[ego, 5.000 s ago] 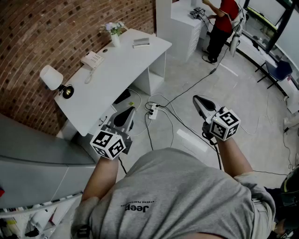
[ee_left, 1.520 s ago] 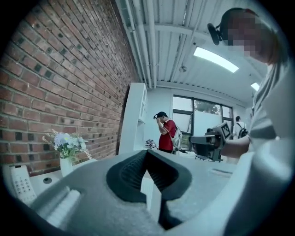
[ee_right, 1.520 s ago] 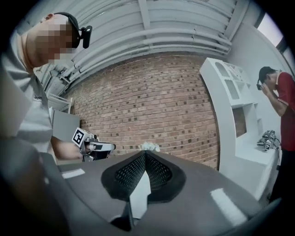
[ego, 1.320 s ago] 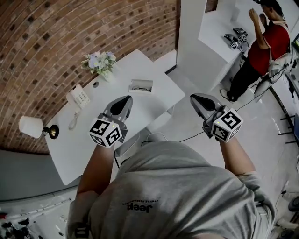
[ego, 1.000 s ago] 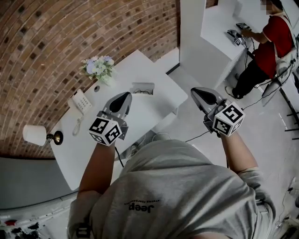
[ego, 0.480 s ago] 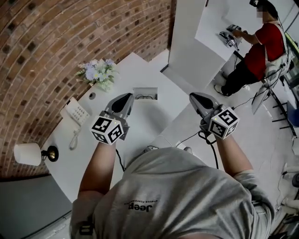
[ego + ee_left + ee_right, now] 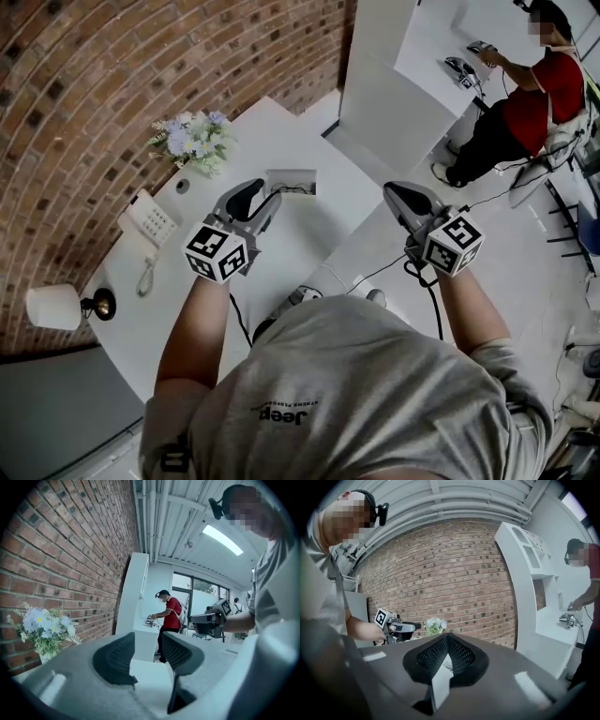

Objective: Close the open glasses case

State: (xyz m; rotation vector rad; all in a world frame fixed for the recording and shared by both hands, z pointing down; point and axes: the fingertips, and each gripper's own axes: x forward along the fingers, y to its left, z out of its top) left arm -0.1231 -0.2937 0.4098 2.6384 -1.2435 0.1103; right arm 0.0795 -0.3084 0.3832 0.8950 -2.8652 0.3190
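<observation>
Left gripper, left of centre in the head view, has its grey jaws part way apart and opening, with nothing between the ribbed black pads. Right gripper, right of centre, has its jaws closed to a point, their mesh-textured faces touching and holding nothing. Each gripper carries a white cube printed with black square markers.

Beneath them a smooth white desk runs diagonally across the frame. The open glasses case sits on it at upper centre, just beyond the left gripper's tips. It is a small pale rectangular box lying open, with something dark inside that is too small to identify.

Farther left on the desk stand a bouquet of pale blue and white flowers, a white telephone and a white-shaded lamp. A red brick wall fills the upper left. At upper right, a person in a red shirt stands at a white counter.
</observation>
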